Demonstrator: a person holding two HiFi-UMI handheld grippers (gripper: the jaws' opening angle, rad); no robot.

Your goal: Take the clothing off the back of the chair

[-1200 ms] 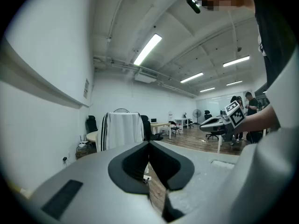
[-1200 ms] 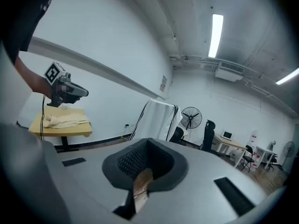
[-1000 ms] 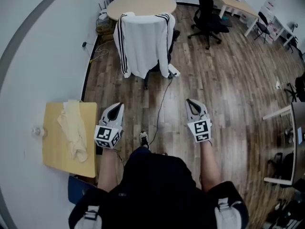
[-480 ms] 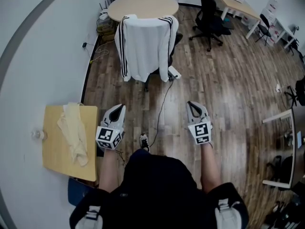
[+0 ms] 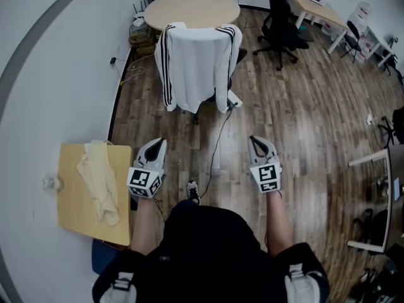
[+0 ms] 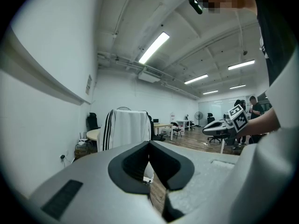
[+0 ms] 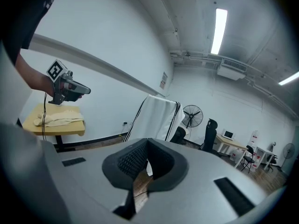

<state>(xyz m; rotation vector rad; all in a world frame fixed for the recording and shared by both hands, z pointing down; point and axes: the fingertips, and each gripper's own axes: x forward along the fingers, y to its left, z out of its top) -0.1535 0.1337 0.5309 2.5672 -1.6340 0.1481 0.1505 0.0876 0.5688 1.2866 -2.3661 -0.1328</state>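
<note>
While the person holds both grippers low in front of the body, the white jacket with black stripes along its sleeves (image 5: 197,65) hangs over the back of a dark office chair (image 5: 237,54). It covers the chair back fully, and its sleeves fall down on both sides. The chair stands on the brown wooden plank floor (image 5: 303,125), well apart from both grippers and straight ahead of them. A round pale wooden table (image 5: 191,8) stands just behind the chair.

The left gripper (image 5: 158,143) points toward the chair. Its jaws are pressed together and nothing is between them. The right gripper (image 5: 254,139) points the same way, with its jaws also closed together and empty. The two grippers are at about the same height in the head view, with open floor between them. A thin black cable (image 5: 218,137) runs over the floor from the chair toward the person.

To the left of the left gripper, against the white wall, stands a small square pale wooden counter (image 5: 72,204). A crumpled cream cloth (image 5: 98,178) lies on it. In the right gripper view the jacket shows above the closed jaws, and a standing black fan (image 7: 192,115) is to the right of it.
</note>
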